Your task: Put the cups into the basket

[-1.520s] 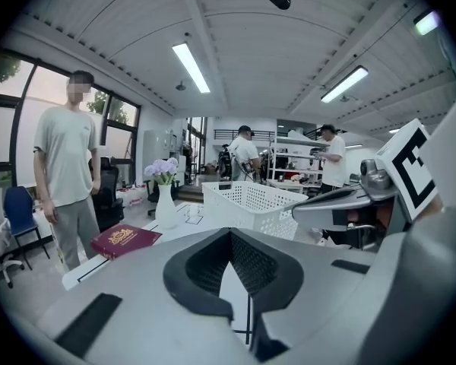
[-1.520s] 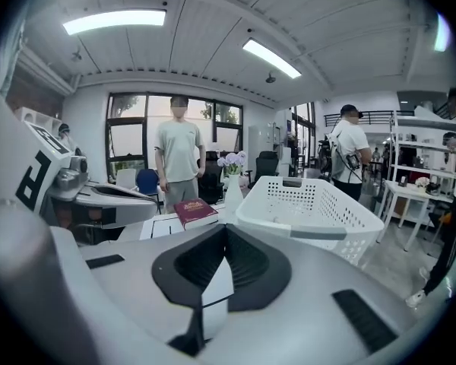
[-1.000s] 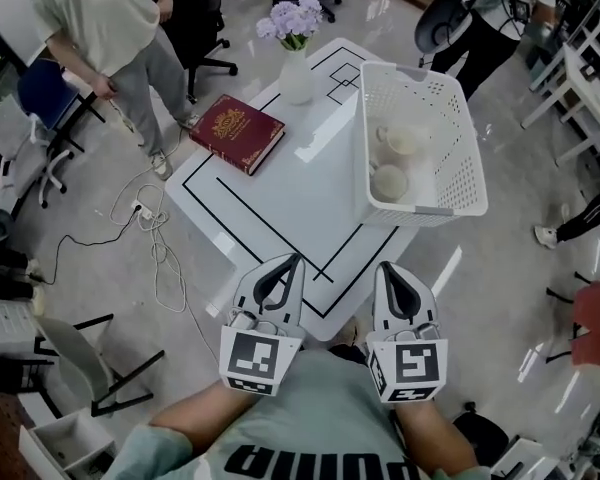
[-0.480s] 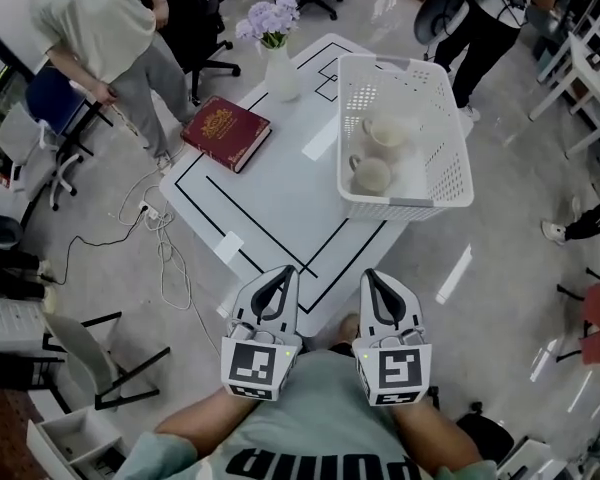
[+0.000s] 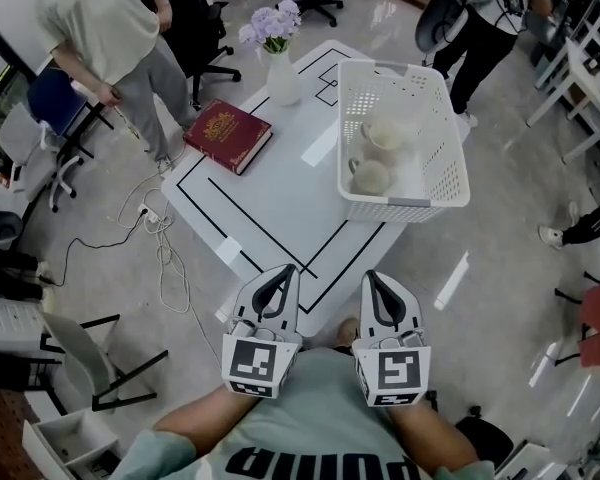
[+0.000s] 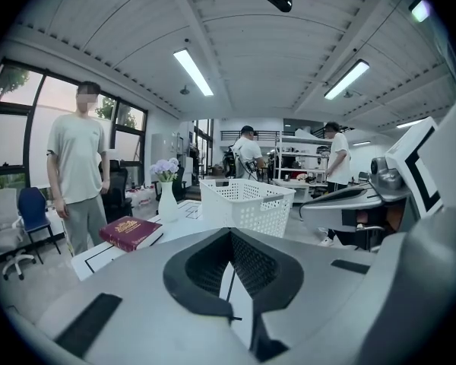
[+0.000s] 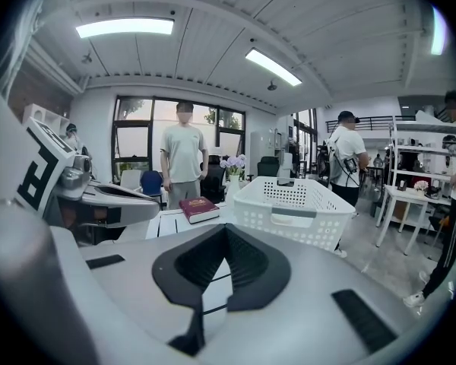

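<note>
Ahead of both grippers and a little to their right, the white basket (image 5: 404, 204) stands on the table (image 5: 280, 203). Inside it lie the nearer cup (image 5: 370, 177) and, just beyond it, the farther cup (image 5: 383, 133). The left gripper (image 5: 285, 268) and the right gripper (image 5: 372, 275) hang side by side off the table's near corner, each with jaws pressed together on nothing. Ahead to the left lie a red book (image 5: 229, 135) and a flower vase (image 5: 282, 78).

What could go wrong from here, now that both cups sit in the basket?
1. The basket seems to overhang the table edge, so a nudge could tip it and spill the cups.
2. The loose cable beside the table could catch a foot.
</note>
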